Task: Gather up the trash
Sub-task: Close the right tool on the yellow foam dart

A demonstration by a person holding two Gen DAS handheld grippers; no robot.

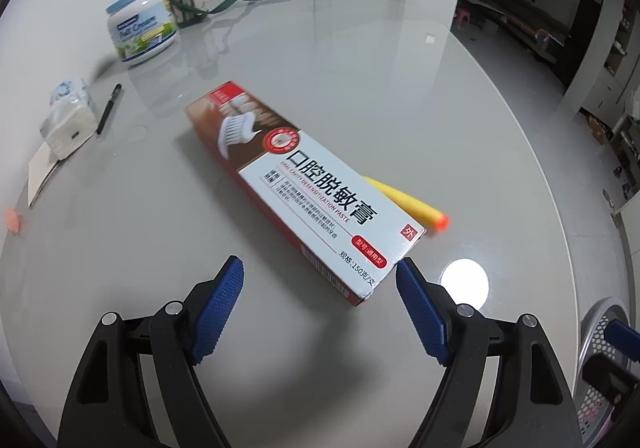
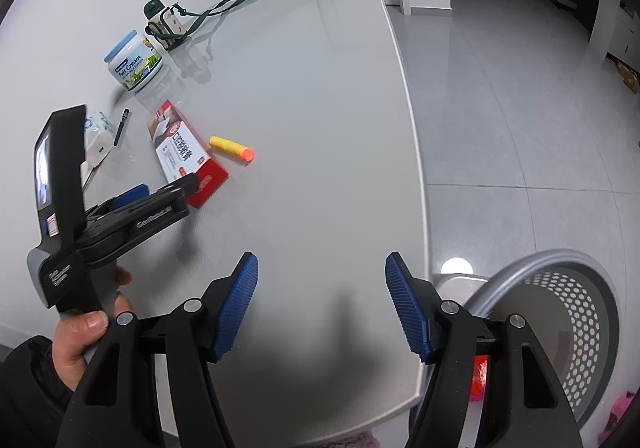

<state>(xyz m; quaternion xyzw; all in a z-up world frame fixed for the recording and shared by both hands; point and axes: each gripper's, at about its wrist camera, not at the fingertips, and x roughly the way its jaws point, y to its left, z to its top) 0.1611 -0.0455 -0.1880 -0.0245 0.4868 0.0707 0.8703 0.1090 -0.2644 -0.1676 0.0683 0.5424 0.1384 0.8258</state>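
Worktop (image 2: 320, 108) surface, grey and glossy, runs to a rounded edge on the right, with tiled floor (image 2: 520, 128) beyond it. Left tool (image 1: 320, 280) hangs just short of the toothpaste box (image 1: 304, 184), fingers spread wide and holding nothing; the box's near corner lies between the blue pads (image 1: 218, 312), close to the right-hand one, though I cannot tell whether they touch. The box lies flat and diagonal on the worktop, and a yellow foam dart (image 1: 412, 208) with an orange tip sits just beside its right long edge, partly hidden behind it in the left wrist view and lying apart from it in the right wrist view. Right tool (image 2: 320, 288) is likewise released and empty, poised over bare worktop near the front right corner. Below that corner stands a perforated grey trash basket (image 2: 580, 300) on the floor, with something red and pink visible inside. Along the far left sit a milk powder tub (image 2: 134, 62), a green-capped bottle (image 2: 164, 24) with a strap, a tissue pack (image 1: 72, 116), a black pen (image 1: 109, 108) and a card (image 1: 40, 172). Between the box and the worktop's right edge, the surface is open and unobstructed.
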